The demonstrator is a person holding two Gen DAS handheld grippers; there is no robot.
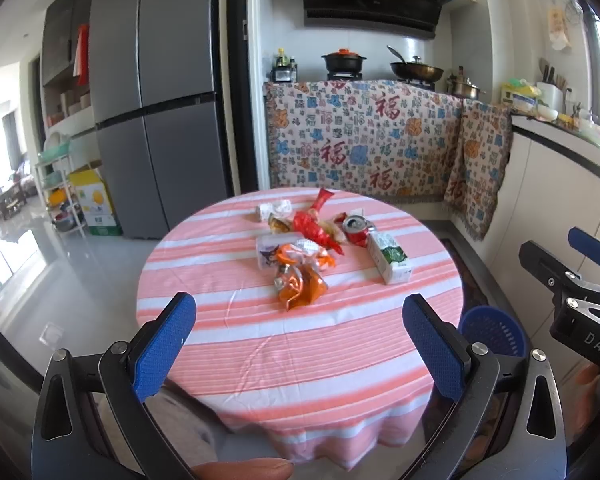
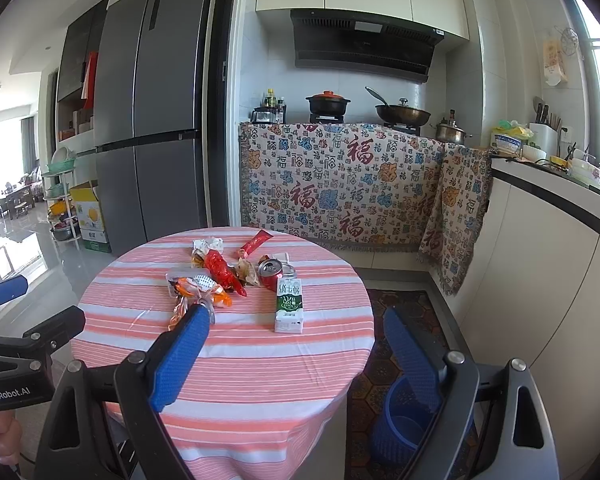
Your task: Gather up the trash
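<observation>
A heap of trash lies mid-table on the pink striped cloth (image 1: 300, 344) (image 2: 240, 360): an orange wrapper (image 1: 302, 286) (image 2: 188, 308), a red wrapper (image 1: 314, 228) (image 2: 222, 270), a crushed red can (image 1: 355, 230) (image 2: 270, 272), a white and green milk carton (image 1: 390, 256) (image 2: 289, 306) and crumpled white paper (image 1: 276, 208) (image 2: 210, 245). My left gripper (image 1: 300, 340) hovers open over the near side of the table, well short of the heap. Also open and empty, my right gripper (image 2: 296, 356) hangs at the table's right near edge.
A blue mesh bin (image 1: 494, 330) (image 2: 400, 420) stands on the patterned rug to the right of the table. Behind are a grey fridge (image 1: 156, 100), a cloth-draped stove counter (image 1: 364, 140) with pots, and a white counter (image 2: 540, 260) along the right.
</observation>
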